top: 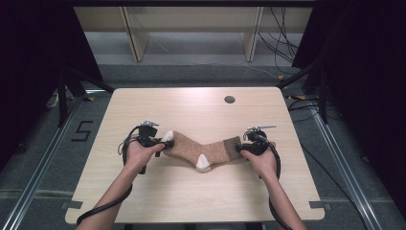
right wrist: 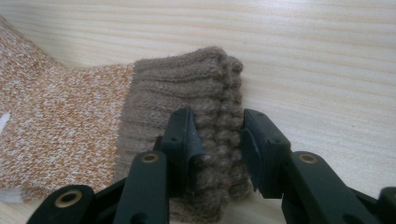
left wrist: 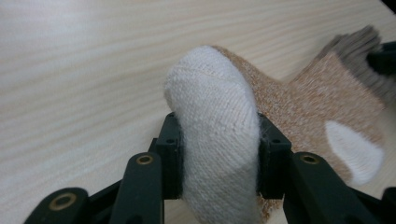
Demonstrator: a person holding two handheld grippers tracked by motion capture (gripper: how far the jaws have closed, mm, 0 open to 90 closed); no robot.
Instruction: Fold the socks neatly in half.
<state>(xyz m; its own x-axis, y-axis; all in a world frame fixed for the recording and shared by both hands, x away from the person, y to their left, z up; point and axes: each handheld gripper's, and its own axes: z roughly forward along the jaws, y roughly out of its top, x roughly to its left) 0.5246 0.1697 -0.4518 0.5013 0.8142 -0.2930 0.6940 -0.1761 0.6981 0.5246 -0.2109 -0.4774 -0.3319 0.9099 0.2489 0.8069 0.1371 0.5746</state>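
One table [top: 143,191] of pale wood stands in the middle of the high view, on a grey floor [top: 43,158]. It has one round hole [top: 230,99] near its far edge, at about 1 o'clock from the table's centre. Dark curtains [top: 28,57] close both sides of the room, and two pale wooden legs [top: 136,38] stand beyond the table at 12 o'clock. Black cables [top: 282,43] lie on the floor at 1 o'clock. A figure "5" [top: 82,131] is marked on the floor at 9 o'clock from the table.

One sock [top: 201,149] lies across the table just on the near side of centre, running from 9 o'clock to 3 o'clock. It is speckled orange-brown, with one white toe [left wrist: 215,121] at the 9 o'clock end, one white heel [top: 203,164] pointing to 6 o'clock, and one ribbed brown cuff [right wrist: 196,93] at the 3 o'clock end.

Two forearms come in from 6 o'clock, each hand holding one gripper. The left gripper [left wrist: 218,158] has its jaws pressed on the white toe from both sides, bunching it up off the wood. The right gripper [right wrist: 215,149] has its jaws set narrow around the edge of the cuff, with the knit pinched between them; the cuff lies flat on the table.
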